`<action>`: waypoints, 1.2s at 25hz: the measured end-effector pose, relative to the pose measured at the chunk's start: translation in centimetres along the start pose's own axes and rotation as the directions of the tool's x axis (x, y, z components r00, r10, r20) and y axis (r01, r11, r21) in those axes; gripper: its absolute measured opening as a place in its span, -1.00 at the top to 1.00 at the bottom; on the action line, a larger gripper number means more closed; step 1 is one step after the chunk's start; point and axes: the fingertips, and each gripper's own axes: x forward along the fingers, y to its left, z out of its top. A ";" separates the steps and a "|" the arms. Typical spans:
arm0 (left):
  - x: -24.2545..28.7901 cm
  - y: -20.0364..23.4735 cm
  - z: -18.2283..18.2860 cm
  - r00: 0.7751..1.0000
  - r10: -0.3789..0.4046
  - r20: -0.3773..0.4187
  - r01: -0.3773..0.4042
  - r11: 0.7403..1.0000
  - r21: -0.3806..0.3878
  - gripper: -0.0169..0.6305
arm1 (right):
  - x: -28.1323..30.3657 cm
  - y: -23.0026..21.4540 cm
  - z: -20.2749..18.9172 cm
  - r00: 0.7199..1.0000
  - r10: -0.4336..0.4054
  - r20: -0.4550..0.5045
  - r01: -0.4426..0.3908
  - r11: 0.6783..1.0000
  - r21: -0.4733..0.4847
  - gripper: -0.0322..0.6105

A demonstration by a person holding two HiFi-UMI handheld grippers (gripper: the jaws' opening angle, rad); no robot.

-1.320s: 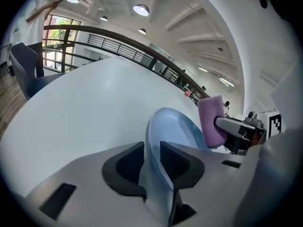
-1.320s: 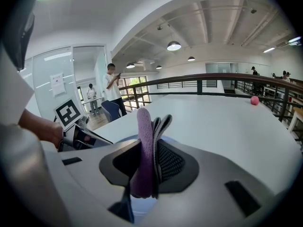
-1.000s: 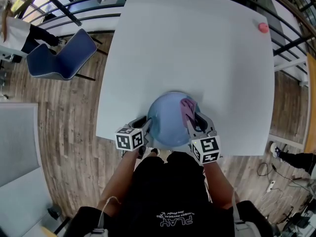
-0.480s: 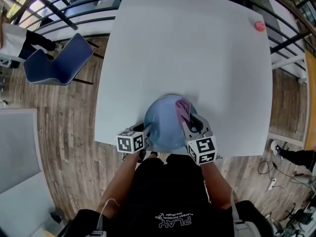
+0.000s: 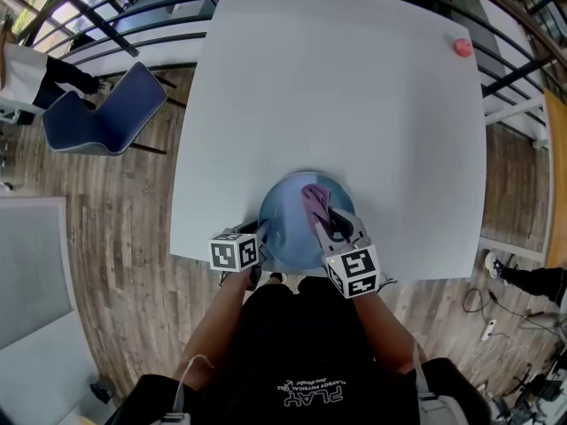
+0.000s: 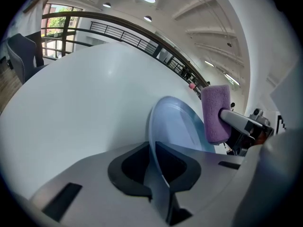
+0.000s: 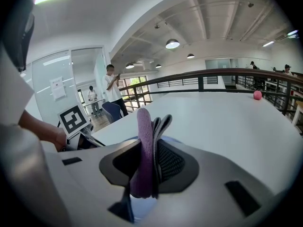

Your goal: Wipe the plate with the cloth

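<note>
On my feed the right gripper [image 7: 148, 167] has its jaws pressed together on the purple cloth [image 7: 144, 126], which stands folded and upright between them (greyer folds lie against its right side). A bit of the pale blue plate [image 7: 142, 209] shows just beneath the jaws. To the left, a hand [image 7: 57, 138] holds the left gripper [image 7: 90, 139], its marker cube facing me. The white table [image 7: 213, 122] stretches ahead, with a pink ball [image 7: 257, 95] near its far right edge.

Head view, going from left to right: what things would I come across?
Blue chair → left gripper → plate, its rim between that gripper's closing jaws → purple cloth → pink ball.
</note>
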 end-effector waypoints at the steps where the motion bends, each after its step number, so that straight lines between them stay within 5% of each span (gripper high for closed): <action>1: 0.0 0.1 0.0 1.000 -0.003 0.005 0.003 1.000 -0.009 0.79 | 0.0 0.3 -0.1 1.000 0.004 -0.002 -0.004 1.000 -0.001 0.59; 11: -0.7 0.2 0.9 0.996 -0.068 0.058 0.075 0.990 -0.116 0.86 | -0.2 1.2 -0.8 1.000 0.002 -0.018 -0.002 1.000 0.000 0.59; 30: -3.8 -1.8 5.6 0.970 -0.125 0.208 0.135 0.990 -0.035 0.86 | -0.6 4.0 1.6 0.998 0.041 0.037 -0.040 0.999 -0.028 0.59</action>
